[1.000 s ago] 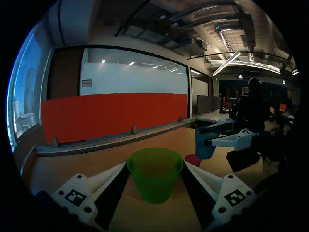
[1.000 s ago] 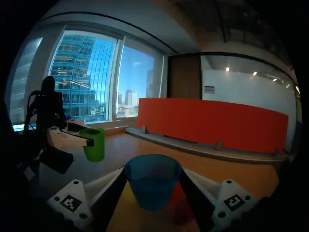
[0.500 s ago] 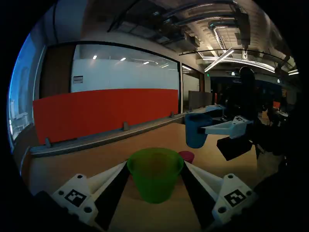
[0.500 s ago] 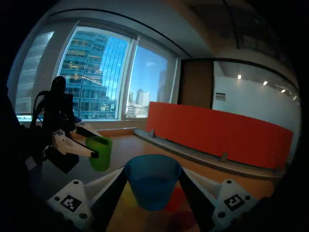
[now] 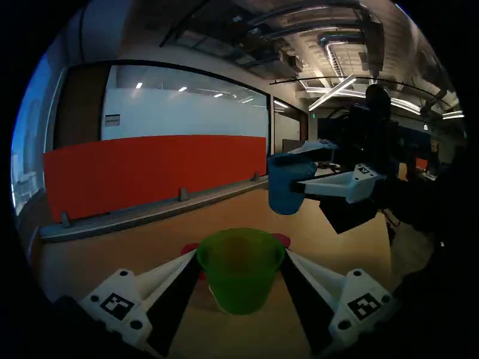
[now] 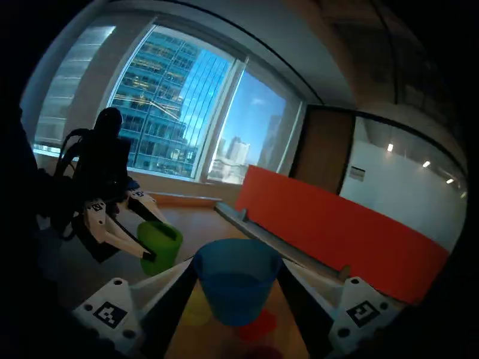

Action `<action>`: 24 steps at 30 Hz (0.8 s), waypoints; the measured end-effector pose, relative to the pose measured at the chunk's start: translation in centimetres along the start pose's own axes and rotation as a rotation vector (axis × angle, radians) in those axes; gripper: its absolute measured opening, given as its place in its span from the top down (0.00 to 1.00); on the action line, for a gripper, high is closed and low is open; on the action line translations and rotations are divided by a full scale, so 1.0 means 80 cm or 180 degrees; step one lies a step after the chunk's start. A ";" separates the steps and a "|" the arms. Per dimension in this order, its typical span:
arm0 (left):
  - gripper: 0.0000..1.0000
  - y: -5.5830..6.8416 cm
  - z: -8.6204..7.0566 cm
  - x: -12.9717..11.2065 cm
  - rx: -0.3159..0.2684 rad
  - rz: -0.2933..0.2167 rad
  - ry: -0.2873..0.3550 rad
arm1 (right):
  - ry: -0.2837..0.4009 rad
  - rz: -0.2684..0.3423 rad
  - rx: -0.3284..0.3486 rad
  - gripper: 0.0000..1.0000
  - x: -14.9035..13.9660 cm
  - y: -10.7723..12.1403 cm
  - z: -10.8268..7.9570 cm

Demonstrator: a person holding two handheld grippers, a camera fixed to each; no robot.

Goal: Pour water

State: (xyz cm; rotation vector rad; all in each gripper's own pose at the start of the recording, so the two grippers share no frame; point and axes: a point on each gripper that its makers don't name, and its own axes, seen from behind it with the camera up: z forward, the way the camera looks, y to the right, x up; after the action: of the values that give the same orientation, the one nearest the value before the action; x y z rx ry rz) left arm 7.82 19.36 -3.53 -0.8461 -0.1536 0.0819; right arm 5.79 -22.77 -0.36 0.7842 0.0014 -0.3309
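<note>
- Green plastic cup (image 5: 240, 272) walls cover the spots where the left gripper (image 5: 240, 253) presses, and its inside is too dim to show any contents.
- The pinkish flat discs (image 5: 281, 240) on the light wooden table (image 5: 149, 251) are mostly hidden behind it.
- The left gripper clamps the green plastic cup from both sides, upright and centred between its fingers.
- The blue plastic cup (image 6: 236, 287) is squeezed the same way in the right gripper (image 6: 238, 263); I cannot tell if it holds water.
- In the left gripper view, the blue plastic cup hangs above the table, higher than the green plastic cup, to its right and apart.
- The person behind each gripper is a dark silhouette.
</note>
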 end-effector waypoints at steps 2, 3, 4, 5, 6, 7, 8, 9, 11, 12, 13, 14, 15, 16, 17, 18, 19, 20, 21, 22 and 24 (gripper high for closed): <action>0.12 0.002 0.001 0.001 -0.0015 0.0009 -0.0002 | 0.0013 -0.0050 0.0019 0.08 0.007 0.000 0.002; 0.12 0.004 0.001 0.002 -0.0025 0.0010 0.0000 | 0.0020 -0.0078 0.0028 0.08 0.010 0.000 0.003; 0.12 0.006 0.002 0.003 -0.0035 0.0010 0.0002 | 0.0026 -0.0104 0.0036 0.08 0.013 0.000 0.003; 0.12 0.007 0.002 0.003 -0.0044 0.0010 0.0004 | 0.0031 -0.0129 0.0043 0.08 0.016 0.000 0.004; 0.12 0.009 0.003 0.004 -0.0056 0.0011 0.0007 | 0.0037 -0.0159 0.0048 0.08 0.019 0.001 0.005; 0.12 0.010 0.004 0.005 -0.0066 0.0012 0.0010 | 0.0042 -0.0186 0.0050 0.08 0.022 0.002 0.006; 0.12 0.012 0.004 0.006 -0.0077 0.0013 0.0012 | 0.0046 -0.0213 0.0053 0.08 0.024 0.002 0.006; 0.12 0.013 0.005 0.006 -0.0087 0.0017 0.0013 | 0.0051 -0.0245 0.0057 0.08 0.027 0.003 0.007; 0.12 0.016 0.006 0.007 -0.0102 0.0028 0.0011 | 0.0059 -0.0305 0.0064 0.08 0.032 0.005 0.008; 0.12 0.017 0.007 0.007 -0.0110 0.0034 0.0010 | 0.0065 -0.0339 0.0067 0.08 0.035 0.006 0.008; 0.12 0.018 0.008 0.007 -0.0117 0.0040 0.0010 | 0.0070 -0.0370 0.0069 0.08 0.037 0.007 0.008; 0.12 0.019 0.009 0.008 -0.0124 0.0045 0.0009 | 0.0075 -0.0400 0.0071 0.08 0.040 0.008 0.009; 0.12 0.020 0.010 0.008 -0.0130 0.0048 0.0010 | 0.0080 -0.0433 0.0073 0.08 0.042 0.009 0.009; 0.12 0.021 0.011 0.009 -0.0135 0.0049 0.0012 | 0.0084 -0.0460 0.0074 0.08 0.044 0.010 0.010; 0.12 0.021 0.012 0.009 -0.0140 0.0051 0.0013 | 0.0088 -0.0488 0.0075 0.08 0.046 0.011 0.010; 0.12 0.022 0.013 0.010 -0.0147 0.0050 0.0017 | 0.0092 -0.0518 0.0077 0.08 0.049 0.011 0.010; 0.12 0.023 0.014 0.010 -0.0155 0.0049 0.0020 | 0.0095 -0.0543 0.0078 0.08 0.050 0.012 0.011; 0.12 0.024 0.015 0.010 -0.0162 0.0048 0.0023 | 0.0097 -0.0569 0.0080 0.08 0.052 0.013 0.011; 0.12 0.026 0.016 0.011 -0.0170 0.0049 0.0027 | 0.0101 -0.0601 0.0080 0.08 0.054 0.013 0.012; 0.12 0.027 0.017 0.011 -0.0178 0.0050 0.0029 | 0.0104 -0.0631 0.0079 0.08 0.056 0.014 0.012; 0.12 0.030 0.018 0.011 -0.0197 0.0056 0.0033 | 0.0109 -0.0697 0.0076 0.08 0.059 0.016 0.013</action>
State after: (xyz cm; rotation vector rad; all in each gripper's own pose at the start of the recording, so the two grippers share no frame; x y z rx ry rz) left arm 8.43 22.13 -4.25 -0.9094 -0.1396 0.0896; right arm 10.55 -24.03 0.63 0.8151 0.1164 -0.5257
